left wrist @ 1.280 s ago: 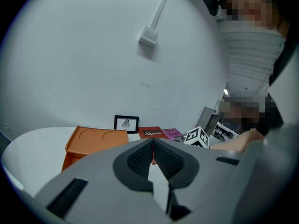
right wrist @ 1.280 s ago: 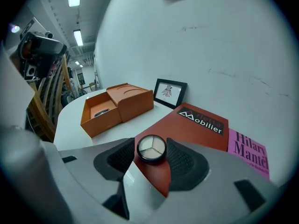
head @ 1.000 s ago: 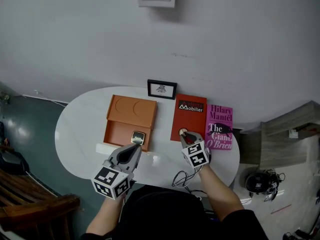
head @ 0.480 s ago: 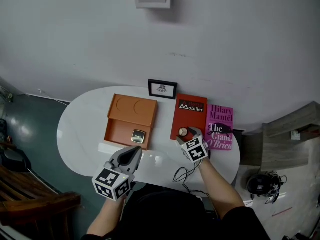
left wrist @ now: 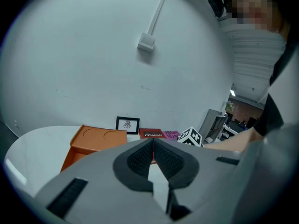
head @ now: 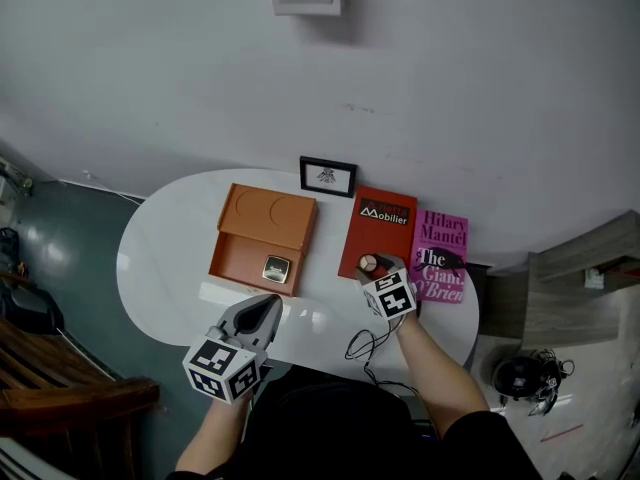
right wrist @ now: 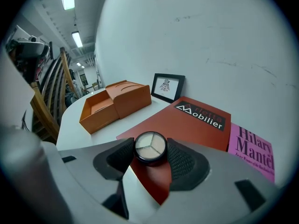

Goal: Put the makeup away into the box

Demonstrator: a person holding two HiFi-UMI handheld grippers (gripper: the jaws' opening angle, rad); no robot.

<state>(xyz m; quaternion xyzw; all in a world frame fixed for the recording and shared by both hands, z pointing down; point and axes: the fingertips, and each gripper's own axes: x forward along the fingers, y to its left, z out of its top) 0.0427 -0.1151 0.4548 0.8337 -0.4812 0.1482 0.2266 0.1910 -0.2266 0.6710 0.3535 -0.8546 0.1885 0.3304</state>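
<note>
Two grippers are recorded over the white table point(head: 165, 268). On the right gripper point(right wrist: 151, 143), the jaws have just been opened wide from nearly shut and then drawn in slightly. A round compact point(right wrist: 150, 149) with three pale pans is set between the pads, and both pads appear to be pressed against its black rim. The round compact is lying flat on a red book point(right wrist: 201, 122), close to that book's near edge.

On the left gripper point(left wrist: 153, 142), the jaw tips are brought together and nothing is held. It is held over the table's near edge, just in front of the orange box point(head: 238, 258).

The orange box is placed left of the red book, apart from the right gripper. Its tray is open, and a square compact point(head: 276, 267) is seen in the tray's near right corner.

A pink book point(head: 441, 253) is laid just right of the red book. A small framed picture point(head: 327, 176) is stood behind, against the wall.
</note>
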